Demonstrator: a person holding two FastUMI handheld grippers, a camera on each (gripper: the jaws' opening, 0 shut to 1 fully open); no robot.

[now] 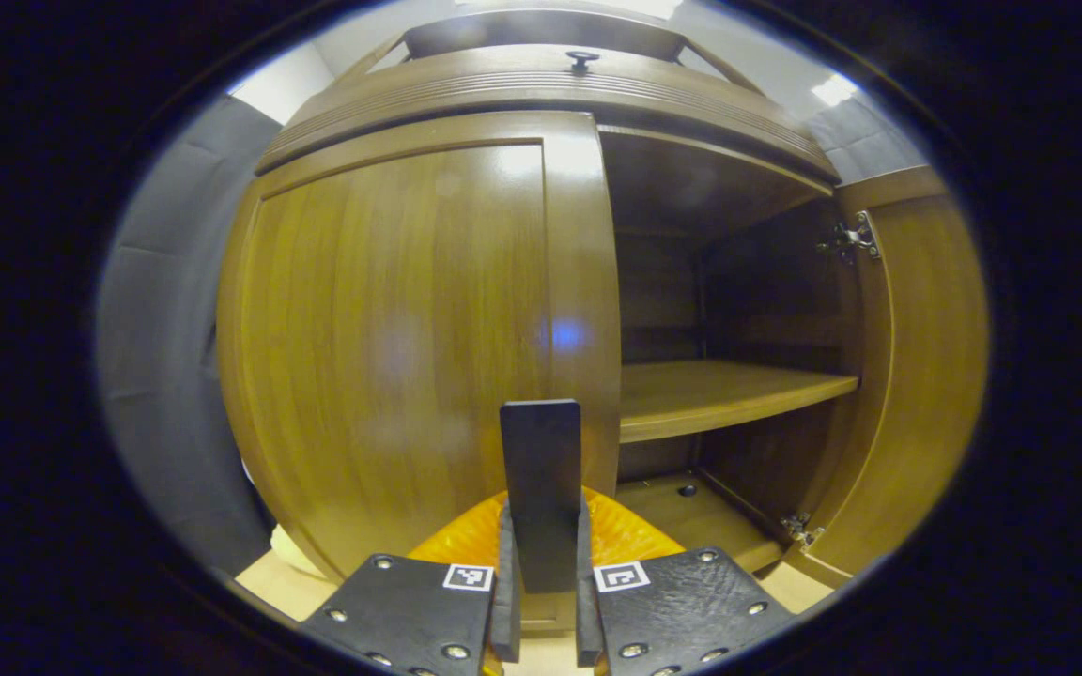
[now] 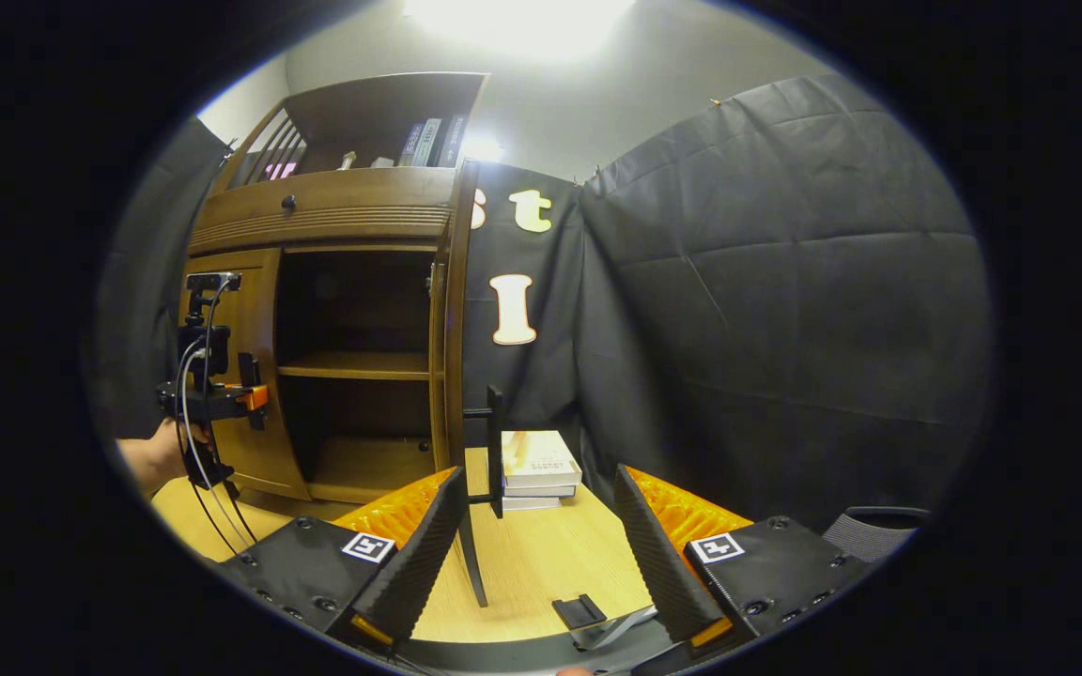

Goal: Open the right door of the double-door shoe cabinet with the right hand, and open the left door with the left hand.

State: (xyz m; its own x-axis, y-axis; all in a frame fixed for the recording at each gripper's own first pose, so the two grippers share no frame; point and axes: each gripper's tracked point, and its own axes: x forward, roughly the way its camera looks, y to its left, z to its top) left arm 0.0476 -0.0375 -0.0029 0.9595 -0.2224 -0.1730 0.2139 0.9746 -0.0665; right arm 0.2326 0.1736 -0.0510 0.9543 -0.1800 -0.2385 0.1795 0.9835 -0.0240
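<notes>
Currently the right door (image 2: pixel 455 376) is swung open and released by the spread right gripper (image 2: pixel 541 554); the left door (image 1: pixel 391 338), closed, is grasped at its handle (image 1: pixel 541 488) by the left gripper (image 1: pixel 541 601).

The shoe cabinet (image 1: pixel 541 89) is brown wood with a visible grain; its left door (image 1: pixel 391 338) is smooth and glossy enough to carry soft light spots, while the inner shelf (image 1: pixel 719 390) looks more satin. The right door (image 1: pixel 926 376) hangs on shiny metal hinges (image 1: pixel 849 239). The left door's handle (image 1: pixel 541 488) is dark and matt. The booth wall (image 2: pixel 766 310) is matt, creased cloth. The table (image 2: pixel 541 563) is pale, smooth wood, with paper books (image 2: pixel 539 467) lying on it
</notes>
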